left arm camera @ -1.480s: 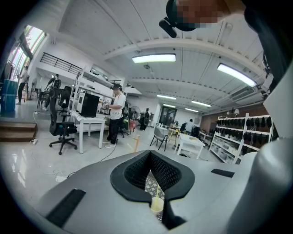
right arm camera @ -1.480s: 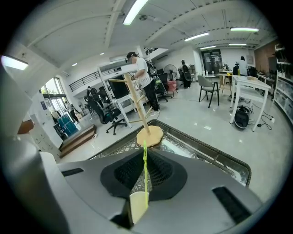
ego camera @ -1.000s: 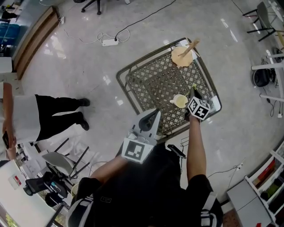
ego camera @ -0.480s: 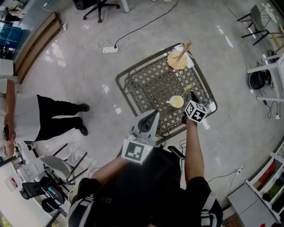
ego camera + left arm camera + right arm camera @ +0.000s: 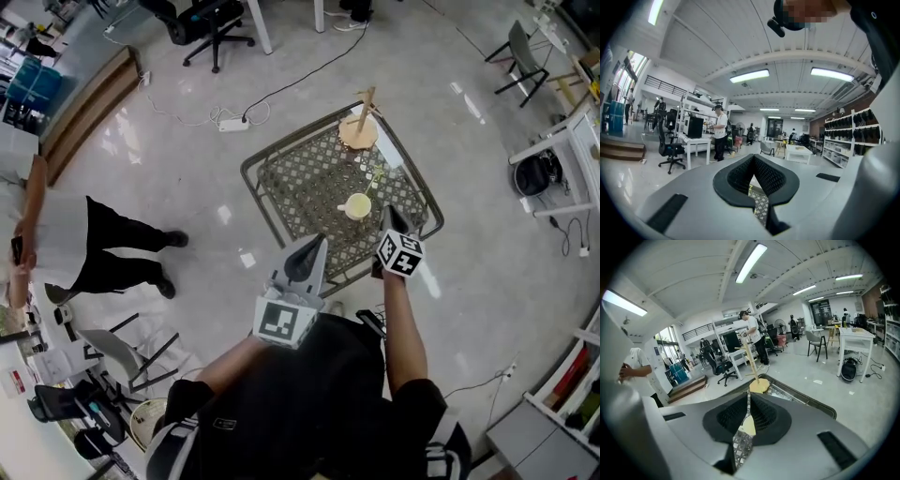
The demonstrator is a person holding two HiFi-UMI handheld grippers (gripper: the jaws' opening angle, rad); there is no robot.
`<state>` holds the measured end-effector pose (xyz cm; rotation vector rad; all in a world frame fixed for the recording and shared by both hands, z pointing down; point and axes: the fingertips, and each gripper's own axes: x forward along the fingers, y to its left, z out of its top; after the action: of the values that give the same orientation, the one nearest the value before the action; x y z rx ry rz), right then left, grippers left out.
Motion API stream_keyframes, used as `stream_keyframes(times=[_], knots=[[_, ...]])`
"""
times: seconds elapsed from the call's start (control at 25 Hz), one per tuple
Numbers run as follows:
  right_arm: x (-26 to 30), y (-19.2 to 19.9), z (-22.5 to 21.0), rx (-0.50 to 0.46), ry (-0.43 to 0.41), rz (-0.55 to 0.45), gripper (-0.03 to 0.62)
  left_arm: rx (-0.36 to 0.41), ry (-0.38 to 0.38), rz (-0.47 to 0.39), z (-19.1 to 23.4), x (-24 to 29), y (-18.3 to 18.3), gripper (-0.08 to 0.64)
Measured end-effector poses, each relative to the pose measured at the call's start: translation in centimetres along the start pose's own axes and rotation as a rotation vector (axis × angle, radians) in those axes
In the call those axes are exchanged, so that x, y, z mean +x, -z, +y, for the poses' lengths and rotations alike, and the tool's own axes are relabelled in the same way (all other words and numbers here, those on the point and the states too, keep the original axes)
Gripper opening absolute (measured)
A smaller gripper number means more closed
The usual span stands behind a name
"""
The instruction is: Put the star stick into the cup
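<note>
The left gripper (image 5: 319, 241) was held near the body, well short of the cup (image 5: 356, 206) and off the edge of the metal lattice worktop (image 5: 300, 187). In the left gripper view its jaws were seen pressed together at the tips, with nothing caught between them. The yellow cup was stood on the worktop, with a wooden peg stand (image 5: 357, 131) set beyond it.

The star stick (image 5: 374, 178) was seen as a thin, pale green sliver rising from the cup's far rim and leaning toward the stand. It appeared to be lodged in the cup, though it was too small for this to be told surely. It was judged light, slim and fairly stiff, liable to tip or roll. It would best be pinched on the bare shaft near the middle, clear of the star end.

The right gripper (image 5: 387, 214) was held just beside the cup on the near side. Its jaws were brought together and empty, apart from the stick.
</note>
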<state>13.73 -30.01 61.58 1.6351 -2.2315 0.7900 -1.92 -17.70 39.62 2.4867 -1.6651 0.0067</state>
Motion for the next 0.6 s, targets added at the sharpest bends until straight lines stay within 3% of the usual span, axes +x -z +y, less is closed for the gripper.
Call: stream_keyframes(times=[0.28,0.4,0.6], knots=[[-9.9,0.3,1.6,-0.031,-0.079,-0.077,0.021,0.013,-0.062,0.005,-6.0,-7.1,0.8,0.015],[-13.7,0.6,2.8,-0.042,-0.109,-0.101,0.021,0.04,-0.085,0.03,-7.2,-10.0,1.5,0.015],[-18.7,0.8,5.0,-0.05,-0.152,-0.138,0.018,0.052,-0.12,0.003,-8.3,-13.1,0.4,0.015]])
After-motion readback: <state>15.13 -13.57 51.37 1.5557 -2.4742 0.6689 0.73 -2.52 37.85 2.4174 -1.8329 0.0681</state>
